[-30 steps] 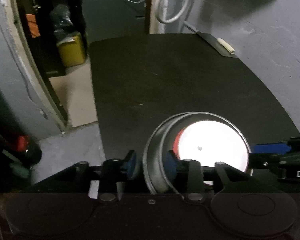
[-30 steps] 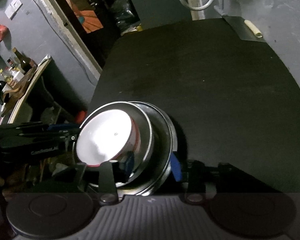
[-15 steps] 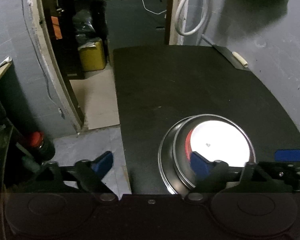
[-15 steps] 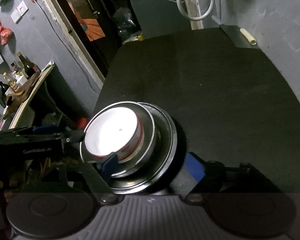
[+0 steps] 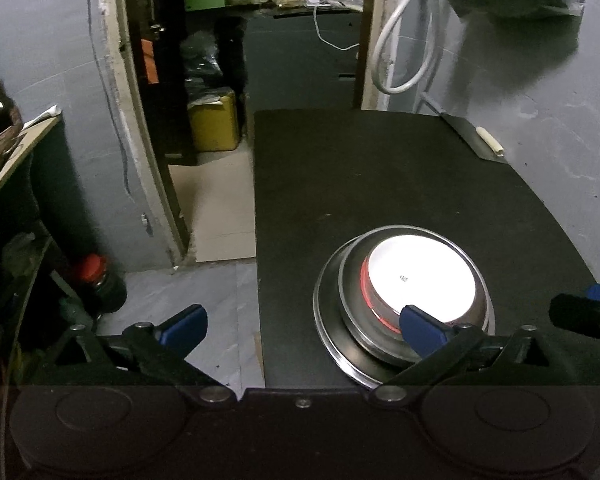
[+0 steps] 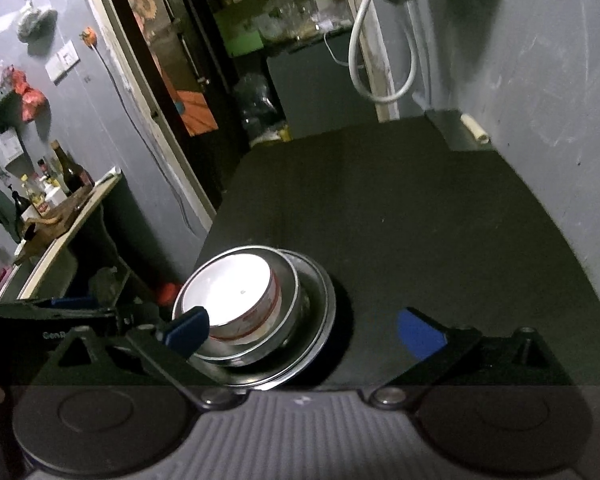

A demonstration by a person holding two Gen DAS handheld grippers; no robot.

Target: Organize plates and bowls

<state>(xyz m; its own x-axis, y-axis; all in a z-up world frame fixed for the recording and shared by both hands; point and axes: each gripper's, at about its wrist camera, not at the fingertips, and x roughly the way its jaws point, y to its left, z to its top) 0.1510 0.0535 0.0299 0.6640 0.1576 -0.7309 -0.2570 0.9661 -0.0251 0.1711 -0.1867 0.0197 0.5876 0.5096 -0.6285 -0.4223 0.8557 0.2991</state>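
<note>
- Grey walls (image 5: 560, 128) and a dark doorway (image 5: 204, 80) are seen behind a black table (image 5: 380, 184).
- Near the table's front left edge, a white bowl with a red band (image 5: 420, 276) is nested in a steel bowl (image 6: 288, 320), which is set on a steel plate (image 5: 326, 320).
- The left gripper (image 5: 302, 322) is spread wide and nothing is held; its right fingertip is seen in front of the stack.
- The right gripper (image 6: 304, 330) is likewise spread wide and empty, with the stack by its left fingertip.
- A white hose (image 5: 404, 48) is hung on the far wall.
</note>
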